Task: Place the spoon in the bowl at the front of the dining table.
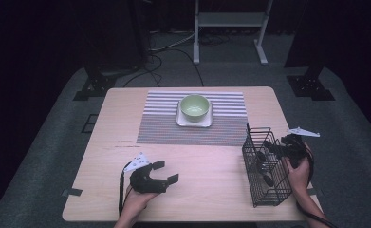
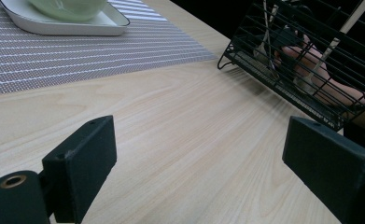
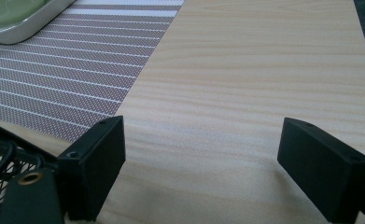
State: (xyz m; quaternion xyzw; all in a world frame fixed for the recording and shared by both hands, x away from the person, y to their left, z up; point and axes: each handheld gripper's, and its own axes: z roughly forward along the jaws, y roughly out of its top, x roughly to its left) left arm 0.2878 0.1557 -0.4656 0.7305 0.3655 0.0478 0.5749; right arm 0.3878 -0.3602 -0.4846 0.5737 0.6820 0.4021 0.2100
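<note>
While your right gripper (image 1: 282, 148) hangs beside the basket (image 1: 264, 166) at 4 o'clock, jaws wide and empty, it looks staged for the cutlery (image 2: 266, 44) inside. Left gripper (image 1: 165, 171) waits at 7 o'clock, also wide open, holding nothing, probably clear.

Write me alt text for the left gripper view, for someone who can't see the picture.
The left gripper holds its two black jaws wide open over a bare patch of the pale wooden table, with nothing between them. Ahead to the right a black wire basket holds cutlery; at upper left a green bowl sits on a white plate on a striped placemat.
</note>
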